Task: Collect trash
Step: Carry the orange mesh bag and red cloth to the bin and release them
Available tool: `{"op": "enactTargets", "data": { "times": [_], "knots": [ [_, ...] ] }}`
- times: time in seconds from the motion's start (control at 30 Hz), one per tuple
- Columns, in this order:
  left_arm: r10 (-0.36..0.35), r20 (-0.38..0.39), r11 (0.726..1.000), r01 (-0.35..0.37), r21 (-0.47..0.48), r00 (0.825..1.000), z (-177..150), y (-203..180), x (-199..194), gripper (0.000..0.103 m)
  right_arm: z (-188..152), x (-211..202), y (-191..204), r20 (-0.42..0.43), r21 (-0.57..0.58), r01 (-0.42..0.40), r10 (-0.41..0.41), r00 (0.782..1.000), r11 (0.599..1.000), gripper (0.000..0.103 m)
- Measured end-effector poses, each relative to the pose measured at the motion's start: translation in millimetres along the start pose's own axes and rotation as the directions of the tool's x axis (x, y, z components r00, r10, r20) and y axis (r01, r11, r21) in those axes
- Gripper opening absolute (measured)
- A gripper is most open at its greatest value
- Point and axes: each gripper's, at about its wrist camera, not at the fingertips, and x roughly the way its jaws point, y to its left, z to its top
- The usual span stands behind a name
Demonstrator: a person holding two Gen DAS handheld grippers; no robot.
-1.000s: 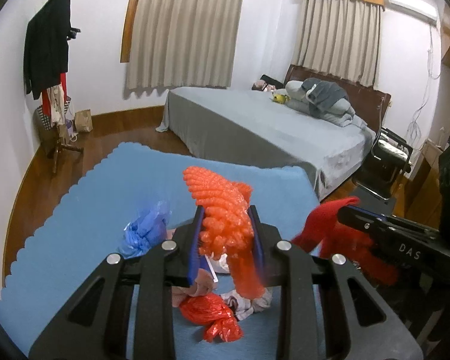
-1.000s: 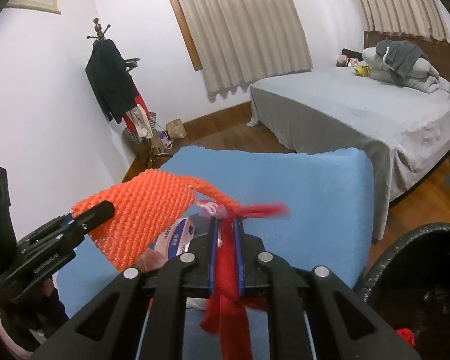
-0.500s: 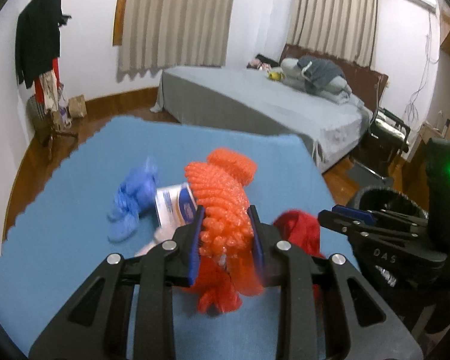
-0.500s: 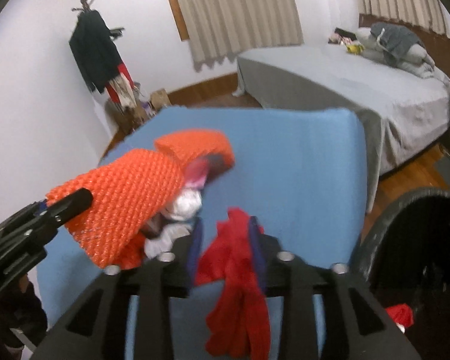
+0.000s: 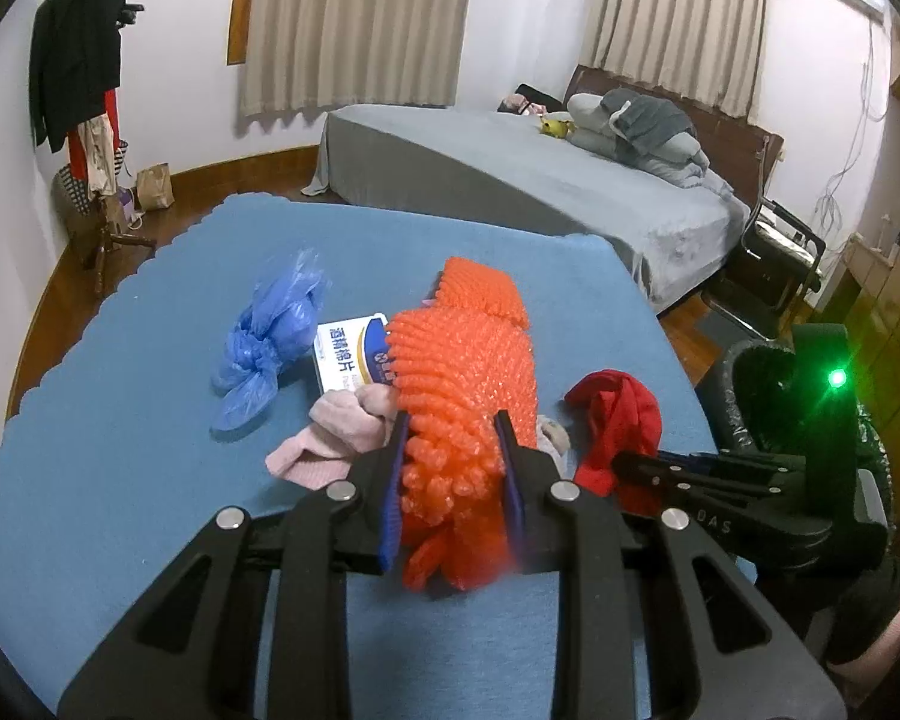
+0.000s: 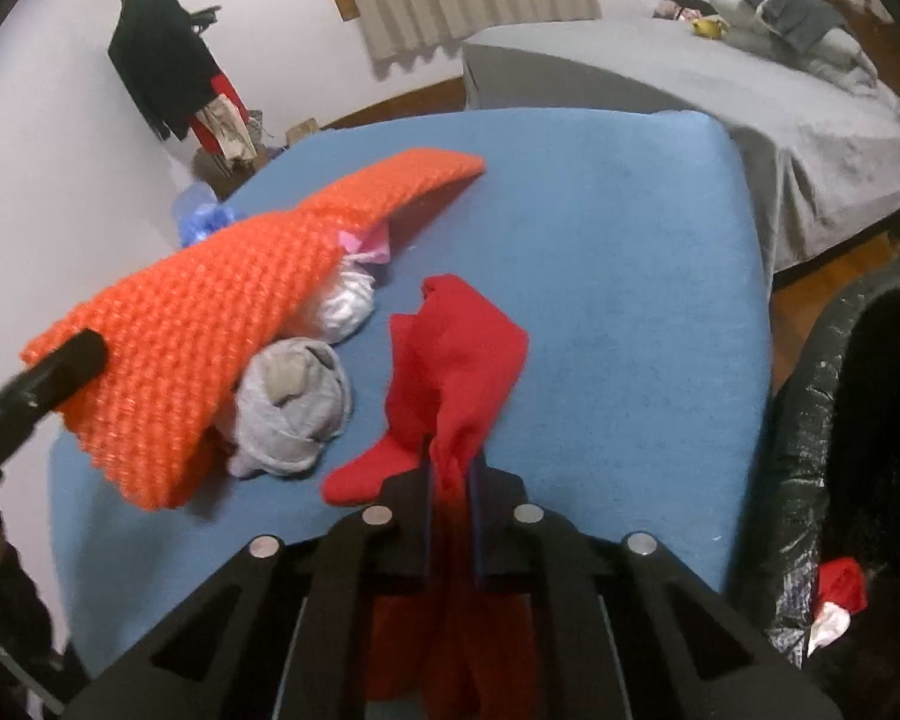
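Holding trash in both hands, the person works over the blue bench (image 5: 120,420). The left gripper (image 5: 450,462) has its jaws clamped on orange bubble wrap (image 5: 468,378); the right gripper (image 6: 450,468) pinches a red cloth (image 6: 456,348), probably bound for the black bin (image 6: 840,420) at three o'clock.

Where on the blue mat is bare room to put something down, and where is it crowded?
The blue mat is bare along its scalloped left edge, left of the blue plastic bag, and on the far strip toward the bed. The middle is crowded: the orange bubble wrap, pink cloth, wipes packet, grey bundle and red cloth.
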Motion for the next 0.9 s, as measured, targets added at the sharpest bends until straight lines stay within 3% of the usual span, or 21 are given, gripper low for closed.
{"op": "enactTargets", "data": {
  "times": [0.2, 0.53, 0.9],
  "knots": [
    [-0.029, 0.048, 1.000, 0.028, 0.009, 0.998, 9, -9, -16, 0.025, 11, -41, 9, 0.095, -0.006, -0.035, 0.036, 0.995, 0.999, 0.009],
    [-0.084, 0.126, 0.996, 0.080, 0.042, 0.988, 34, -41, -44, 0.025, 29, -114, 20, 0.243, -0.049, -0.052, 0.063, 0.968, 0.997, 0.009],
    [-0.180, 0.169, 0.981, 0.164, 0.104, 0.969, 42, -95, -62, 0.025, 27, -169, 2, 0.323, -0.038, 0.006, 0.007, 0.946, 0.999, 0.009]
  ]
}}
